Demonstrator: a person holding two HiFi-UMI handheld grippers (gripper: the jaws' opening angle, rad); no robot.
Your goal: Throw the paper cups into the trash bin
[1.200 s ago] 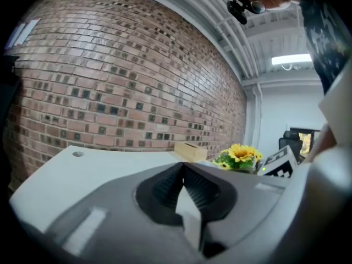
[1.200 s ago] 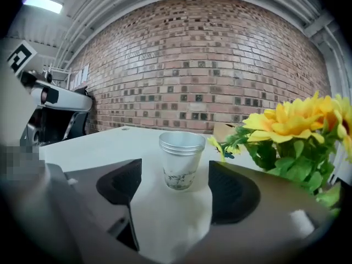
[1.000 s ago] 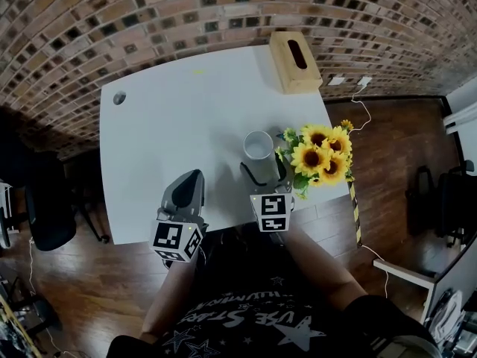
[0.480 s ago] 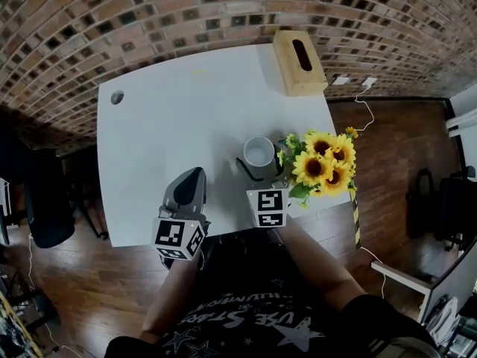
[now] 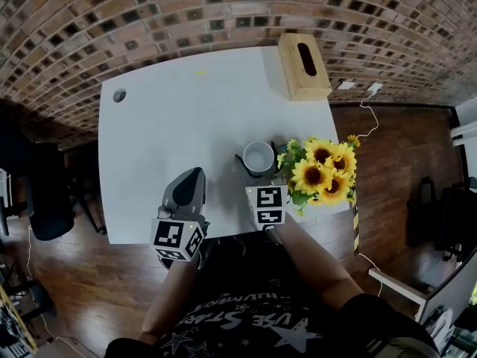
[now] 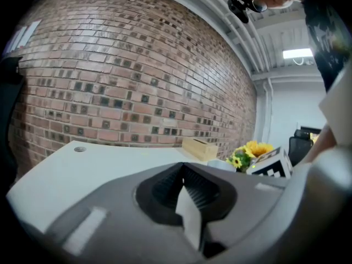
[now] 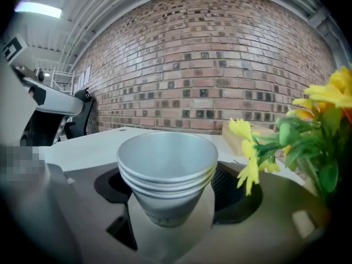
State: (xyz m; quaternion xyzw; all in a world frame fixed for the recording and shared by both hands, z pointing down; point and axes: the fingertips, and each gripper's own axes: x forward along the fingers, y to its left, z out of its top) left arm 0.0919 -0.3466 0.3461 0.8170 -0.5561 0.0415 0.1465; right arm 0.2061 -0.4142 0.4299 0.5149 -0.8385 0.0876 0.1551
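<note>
A stack of white paper cups (image 5: 258, 156) stands upright between the jaws of my right gripper (image 5: 259, 171), over the table's front right part, close to the sunflowers. In the right gripper view the nested cups (image 7: 168, 169) fill the middle and the right gripper (image 7: 171, 205) is shut on their lower part. My left gripper (image 5: 191, 179) rests at the table's front edge, left of the cups. Its jaws meet with nothing between them in the left gripper view (image 6: 184, 176). No trash bin shows in any view.
A bunch of sunflowers (image 5: 322, 168) stands right beside the cups at the white table's (image 5: 171, 118) right edge. A wooden tissue box (image 5: 304, 66) sits at the far right corner. Brick wall behind; a dark chair (image 5: 45, 192) on the left, wooden floor around.
The right gripper has drawn the cups slightly toward the table's front edge, and they now look more upright. The left gripper has stayed put.
</note>
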